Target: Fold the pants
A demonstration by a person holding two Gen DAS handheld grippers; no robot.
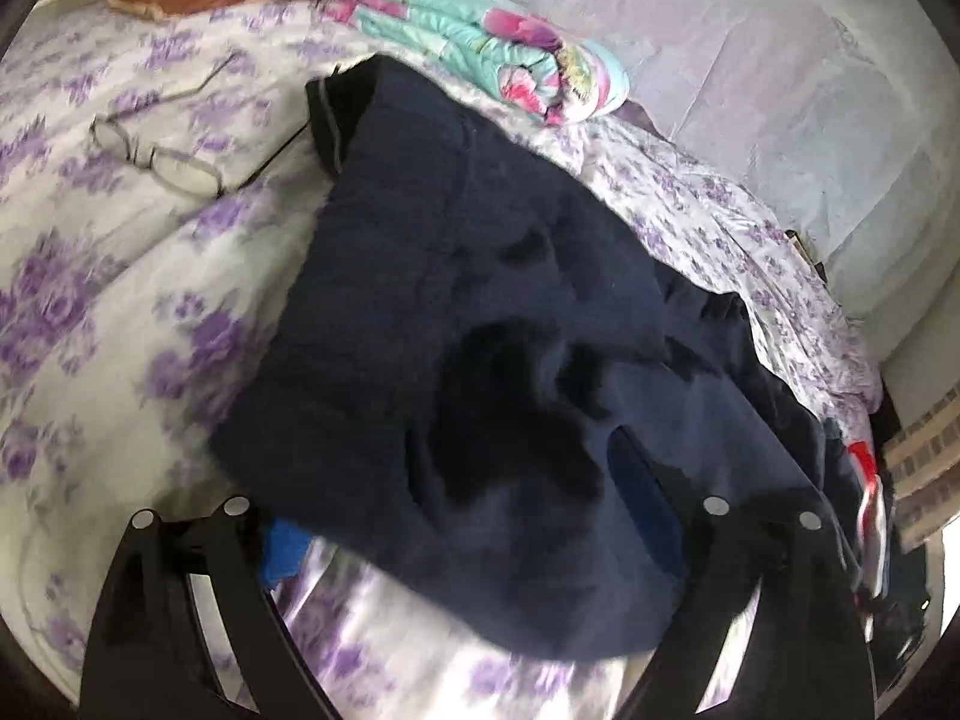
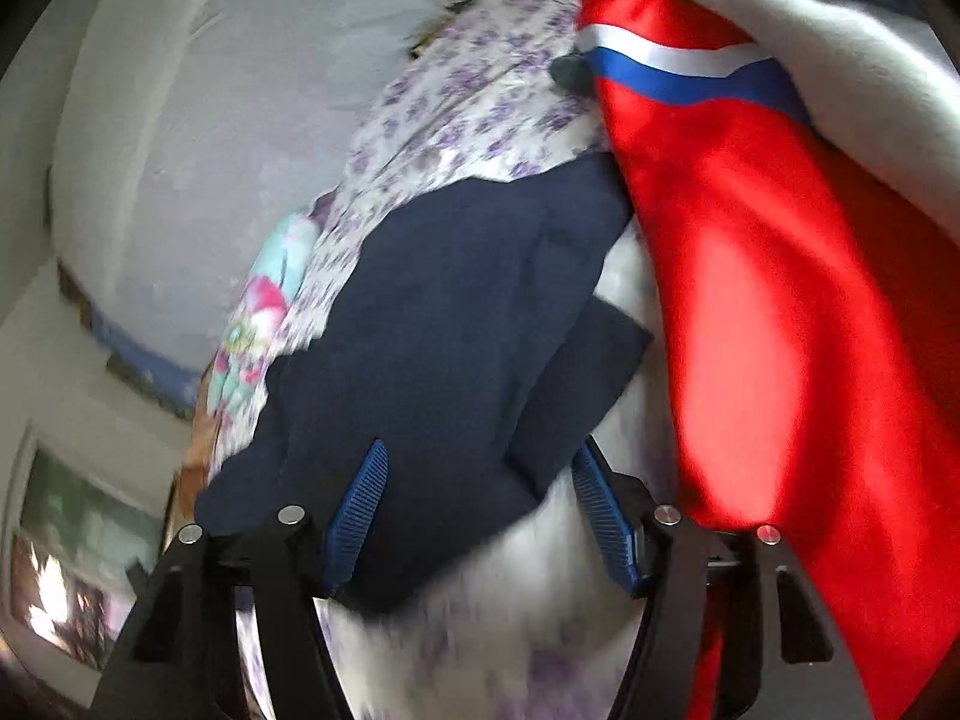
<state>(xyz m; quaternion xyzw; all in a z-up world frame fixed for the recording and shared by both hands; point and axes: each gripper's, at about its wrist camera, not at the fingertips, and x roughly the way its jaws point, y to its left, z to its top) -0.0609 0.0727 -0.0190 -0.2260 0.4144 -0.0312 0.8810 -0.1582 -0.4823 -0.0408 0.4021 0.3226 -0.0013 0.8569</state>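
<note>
Dark navy pants (image 1: 468, 324) lie bunched on a bed with a purple-flowered sheet (image 1: 120, 300). In the left wrist view the near edge of the pants drapes between the fingers of my left gripper (image 1: 456, 510), whose jaws stand wide apart; one blue pad (image 1: 288, 546) shows at the left, the other is partly covered by cloth. In the right wrist view the pants (image 2: 432, 330) lie ahead, their near edge lying between the open blue pads (image 2: 360, 504) of my right gripper (image 2: 480, 492). Neither gripper pinches the cloth.
A red garment with a white and blue stripe (image 2: 780, 300) hangs at the right of the right wrist view, under a white sleeve (image 2: 840, 72). Eyeglasses (image 1: 162, 150) lie on the sheet at the left. A folded turquoise and pink blanket (image 1: 480, 48) lies by the wall.
</note>
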